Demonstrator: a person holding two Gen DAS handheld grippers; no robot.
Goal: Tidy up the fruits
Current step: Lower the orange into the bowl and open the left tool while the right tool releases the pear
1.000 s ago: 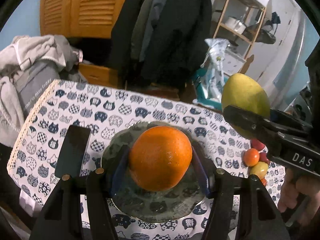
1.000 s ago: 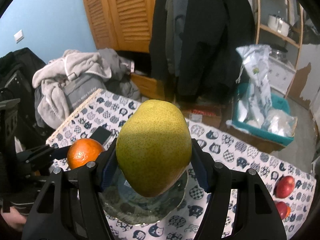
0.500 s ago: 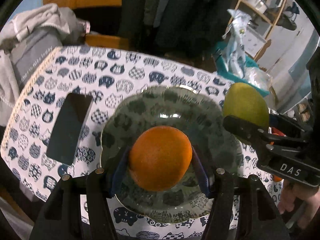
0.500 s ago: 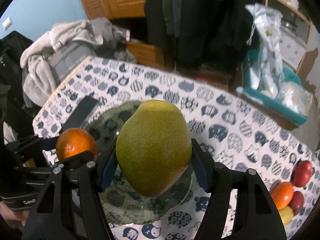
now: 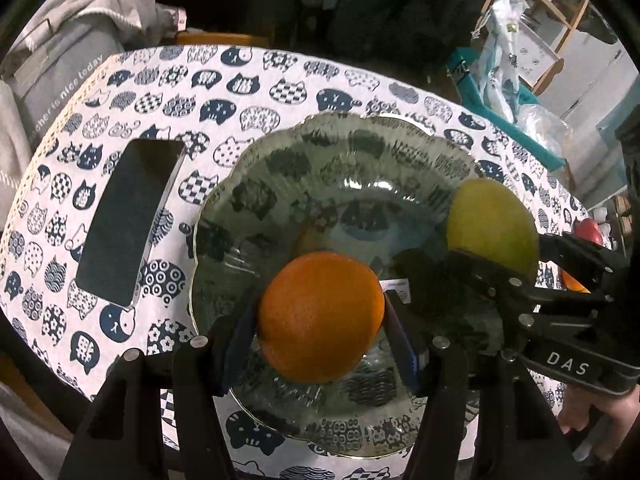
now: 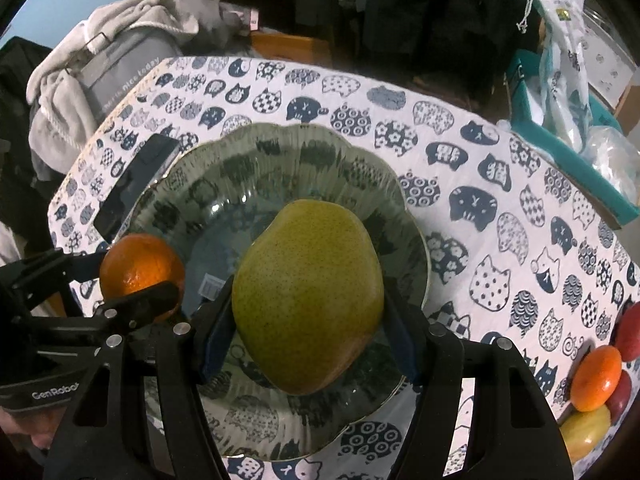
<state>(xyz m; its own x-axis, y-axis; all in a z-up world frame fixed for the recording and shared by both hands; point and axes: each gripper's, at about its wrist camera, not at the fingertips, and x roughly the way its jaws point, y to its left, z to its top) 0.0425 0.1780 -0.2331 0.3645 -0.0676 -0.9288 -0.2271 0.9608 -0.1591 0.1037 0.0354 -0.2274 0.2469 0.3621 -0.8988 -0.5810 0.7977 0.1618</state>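
Left wrist view: left gripper (image 5: pixel 320 318) clamps orange (image 5: pixel 320 316), right gripper (image 6: pixel 308 300) clamps pear (image 6: pixel 307 294); set both gently on glass plate (image 5: pixel 320 136), pear toward three o'clock.

"DAS" printed white on right gripper (image 5: pixel 492 276) body. "GenRobot", apparently cut off, on left gripper (image 6: pixel 140 280) body. "…is nice today" on grey bag (image 5: pixel 60 76) beyond table's far-left edge.
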